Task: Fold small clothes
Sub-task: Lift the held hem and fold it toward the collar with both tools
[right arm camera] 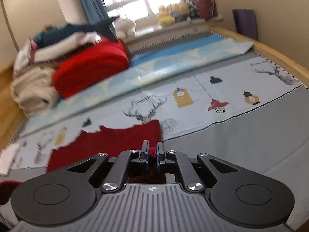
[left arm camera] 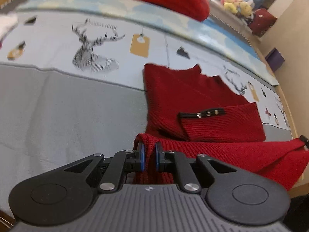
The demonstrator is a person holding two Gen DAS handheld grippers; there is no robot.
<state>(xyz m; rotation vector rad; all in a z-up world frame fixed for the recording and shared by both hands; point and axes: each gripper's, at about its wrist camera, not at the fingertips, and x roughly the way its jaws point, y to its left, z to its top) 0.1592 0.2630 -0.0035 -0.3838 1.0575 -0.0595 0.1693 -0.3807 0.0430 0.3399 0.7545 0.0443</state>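
A dark red knit sweater (left arm camera: pixel 185 96) lies on the grey bed cover, one sleeve with a black button cuff (left arm camera: pixel 202 114) folded across its body. My left gripper (left arm camera: pixel 149 148) is shut on the sweater's bottom hem, lifted off the bed toward the body. The hem stretches right to a black fingertip at the frame edge. In the right wrist view the sweater (right arm camera: pixel 115 141) lies ahead and left. My right gripper (right arm camera: pixel 152 151) is shut on a bunch of its red knit edge.
The bed cover (left arm camera: pixel 67 116) is grey with a pale band printed with deer and lanterns (right arm camera: pixel 193 98). A stack of folded clothes, red on cream (right arm camera: pixel 90 67), sits at the far side. Plush toys (right arm camera: pixel 171 13) line the windowsill. A wooden bed edge (right arm camera: pixel 280 58) runs along the right.
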